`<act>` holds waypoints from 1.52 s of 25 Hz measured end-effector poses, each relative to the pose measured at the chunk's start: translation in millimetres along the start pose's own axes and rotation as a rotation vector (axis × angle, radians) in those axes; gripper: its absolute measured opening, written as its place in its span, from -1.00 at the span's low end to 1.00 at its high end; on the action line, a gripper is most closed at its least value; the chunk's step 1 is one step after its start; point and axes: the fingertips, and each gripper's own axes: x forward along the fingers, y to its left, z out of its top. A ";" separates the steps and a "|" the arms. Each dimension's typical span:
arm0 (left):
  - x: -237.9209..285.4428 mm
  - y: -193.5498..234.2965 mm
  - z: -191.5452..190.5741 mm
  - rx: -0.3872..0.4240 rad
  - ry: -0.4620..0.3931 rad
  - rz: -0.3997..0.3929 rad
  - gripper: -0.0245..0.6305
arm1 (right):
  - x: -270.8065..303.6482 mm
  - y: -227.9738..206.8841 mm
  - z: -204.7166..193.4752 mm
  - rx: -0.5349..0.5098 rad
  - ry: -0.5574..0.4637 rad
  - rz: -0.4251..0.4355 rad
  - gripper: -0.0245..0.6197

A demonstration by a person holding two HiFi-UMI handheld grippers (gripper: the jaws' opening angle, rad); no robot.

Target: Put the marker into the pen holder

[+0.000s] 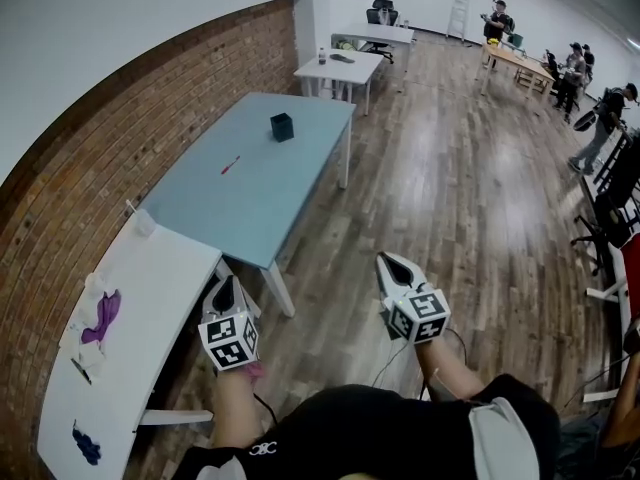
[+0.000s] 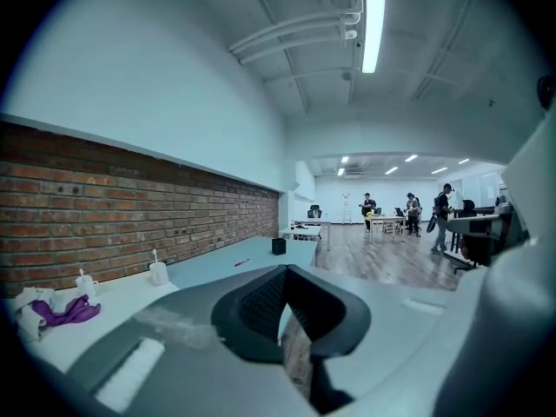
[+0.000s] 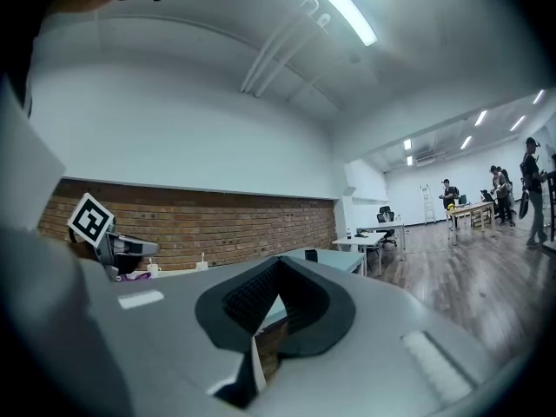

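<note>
Both grippers are closed with nothing between the jaws: the left gripper [image 1: 226,290] and the right gripper [image 1: 392,266] each show their dark pads pressed together in their own views, and both are held in front of the person's body, well short of the blue table [image 1: 200,218].

The red marker [image 1: 231,165] lies flat on the blue table, about the middle of its top. The black pen holder [image 1: 282,126] stands upright on the same table, nearer its far end and well apart from the marker.

By my reading the task has not really begun. This looks like the approach step, with nothing picked up and the person standing back from the blue table.

The next move probably calls for stepping up to the blue table, opening one pair of jaws, and lowering them over the marker so that they span its thin body crosswise. Since the marker lies flat, the jaws would likely need to tip downward and come close to the table top before closing.
</note>
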 end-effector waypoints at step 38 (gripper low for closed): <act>162.8 85.5 12.2 0.012 -0.021 -0.018 -0.91 | 182.5 -19.3 7.3 -0.080 -0.064 0.000 -0.91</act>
